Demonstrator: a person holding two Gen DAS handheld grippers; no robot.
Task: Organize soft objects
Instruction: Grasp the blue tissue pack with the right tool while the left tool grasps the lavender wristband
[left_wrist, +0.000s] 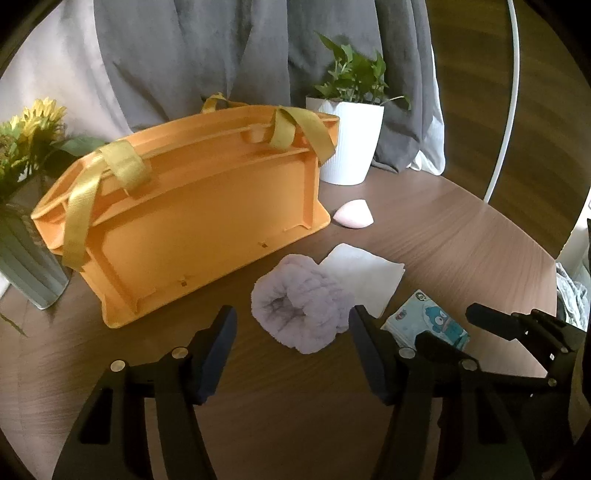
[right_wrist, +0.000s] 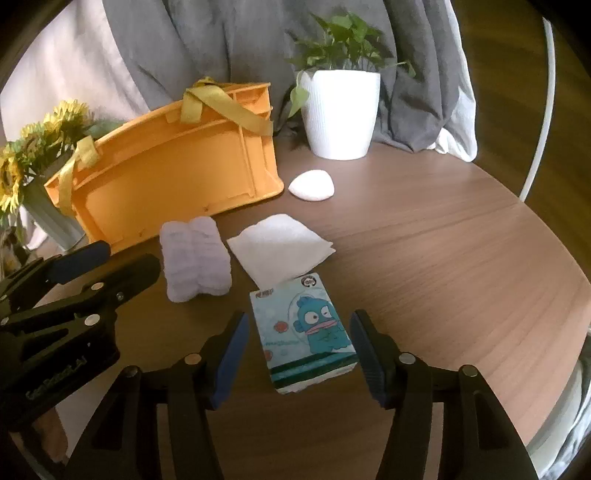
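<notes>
A fluffy lilac band (left_wrist: 301, 310) (right_wrist: 195, 258) lies on the brown round table in front of an orange basket (left_wrist: 192, 221) (right_wrist: 166, 173) with yellow straps. My left gripper (left_wrist: 292, 314) (right_wrist: 122, 260) is open, its fingers either side of the band's near end without touching it. A tissue pack (right_wrist: 306, 332) (left_wrist: 432, 325) printed with a blue cartoon fish lies between the open fingers of my right gripper (right_wrist: 299, 316) (left_wrist: 454, 325), with a gap on each side. A folded white cloth (right_wrist: 280, 247) (left_wrist: 365, 273) and a pale pink sponge (right_wrist: 312, 184) (left_wrist: 352, 216) lie behind them.
A white pot with a green plant (left_wrist: 349, 144) (right_wrist: 340, 114) stands behind the basket's right end. Sunflowers in a grey vase (left_wrist: 26, 258) (right_wrist: 40, 147) stand at its left end. Grey curtains hang behind. The table's curved edge (right_wrist: 554, 258) runs along the right.
</notes>
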